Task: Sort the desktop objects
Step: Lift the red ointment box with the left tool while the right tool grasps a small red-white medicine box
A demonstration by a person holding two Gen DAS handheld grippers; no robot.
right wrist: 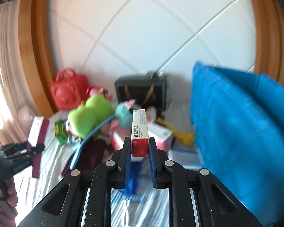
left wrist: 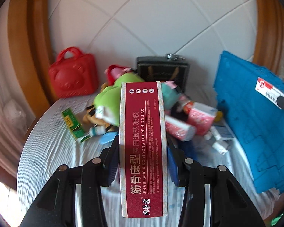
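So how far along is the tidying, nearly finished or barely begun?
Barely begun, it seems. In hand: the left fingers grip a long red box, and the right fingers pinch a small red-and-white box, both lifted above the pile. Left: the green plush toy, pink boxes and little bottles lie jumbled on the striped cloth. Nothing looks sorted yet.

A home bedroom: wood-framed padded headboard (left wrist: pixel 161 19), striped bedsheet (left wrist: pixel 47 151), curtains (right wrist: pixel 3 56), plush toys (right wrist: pixel 90 111).

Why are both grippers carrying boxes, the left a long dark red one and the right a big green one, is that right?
Not quite. The right gripper is shut on a small red-and-white box, not a big green one, as the right wrist view shows. The left gripper does hold the long dark red box.
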